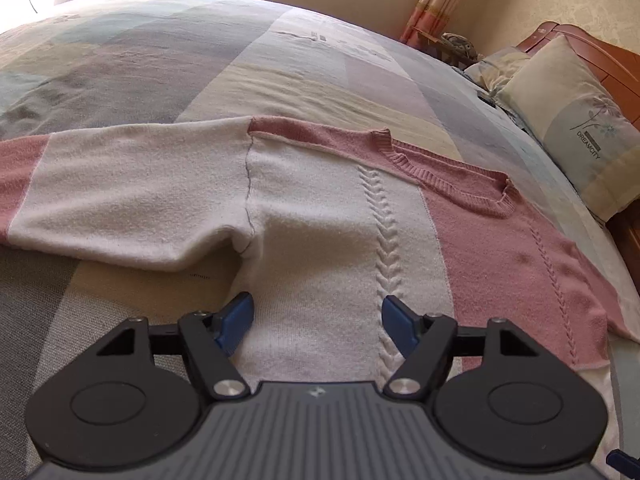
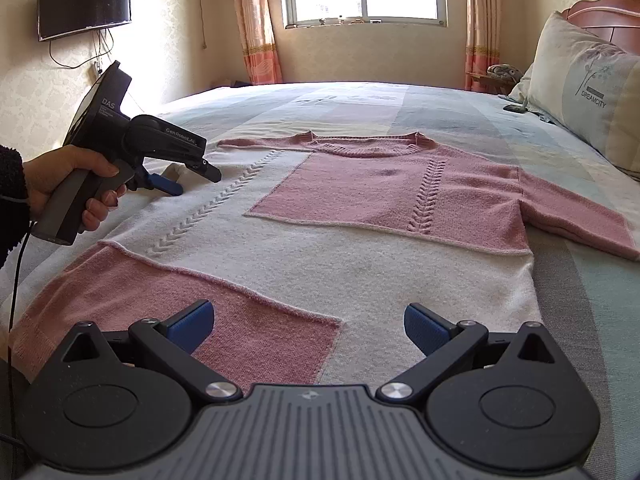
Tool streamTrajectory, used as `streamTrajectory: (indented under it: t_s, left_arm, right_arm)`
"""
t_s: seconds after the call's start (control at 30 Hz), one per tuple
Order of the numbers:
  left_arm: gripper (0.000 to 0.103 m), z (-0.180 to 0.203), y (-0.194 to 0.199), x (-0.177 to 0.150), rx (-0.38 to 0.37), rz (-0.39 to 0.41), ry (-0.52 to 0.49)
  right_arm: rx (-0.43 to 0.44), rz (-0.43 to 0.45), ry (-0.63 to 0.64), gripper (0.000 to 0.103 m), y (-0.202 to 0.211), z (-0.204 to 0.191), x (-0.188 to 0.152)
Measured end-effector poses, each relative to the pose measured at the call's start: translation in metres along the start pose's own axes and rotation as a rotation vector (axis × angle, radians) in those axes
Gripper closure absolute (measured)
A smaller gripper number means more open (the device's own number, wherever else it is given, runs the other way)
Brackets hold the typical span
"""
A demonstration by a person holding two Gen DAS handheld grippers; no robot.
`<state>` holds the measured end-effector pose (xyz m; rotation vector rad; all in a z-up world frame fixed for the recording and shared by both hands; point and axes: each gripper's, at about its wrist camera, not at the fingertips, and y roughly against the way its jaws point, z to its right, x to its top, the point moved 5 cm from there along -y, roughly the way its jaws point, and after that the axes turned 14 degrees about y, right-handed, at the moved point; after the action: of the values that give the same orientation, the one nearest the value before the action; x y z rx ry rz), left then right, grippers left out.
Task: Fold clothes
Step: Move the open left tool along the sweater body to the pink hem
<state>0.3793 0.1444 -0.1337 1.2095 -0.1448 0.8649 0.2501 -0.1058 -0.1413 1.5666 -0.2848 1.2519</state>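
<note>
Pink-and-cream knit sweater lies flat on the bed. Left tongs, open and empty, hover by the armpit at 12 o'clock; right tongs gape empty over the hem. Recommend pinching sleeve seam and hem edge cleanly, one layer pair only.

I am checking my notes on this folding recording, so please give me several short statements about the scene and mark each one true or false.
1. The pink and white knitted sweater lies spread flat on the patchwork bedspread. True.
2. The left gripper is shut on the sweater's white sleeve. False: its blue pads stand apart above the white body near the armpit and pinch nothing.
3. The right gripper is open, near the sweater's hem. True.
4. The pale pillow printed with a flower lies on top of the sweater. False: it rests at the wooden headboard, clear of the sweater.
5. A black flat screen hangs on the wall. True.
</note>
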Motion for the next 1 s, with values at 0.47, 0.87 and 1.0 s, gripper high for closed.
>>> streamTrajectory:
  t_s: [0.47,0.87,1.0]
  left_arm:
    - [0.026,-0.020,0.082,-0.096,-0.083,-0.075,0.054]
    - [0.024,-0.092,0.127,-0.107,-0.181,-0.069,0.319]
    - [0.020,-0.105,0.121,-0.121,-0.325,-0.136,0.448]
  right_arm:
    - [0.090,0.041,0.083,0.000,0.005,-0.025,0.004]
    - [0.230,-0.012,-0.016,0.000,0.036,-0.061,-0.035]
    - [0.249,-0.031,-0.052,0.000,0.046,-0.063,-0.041]
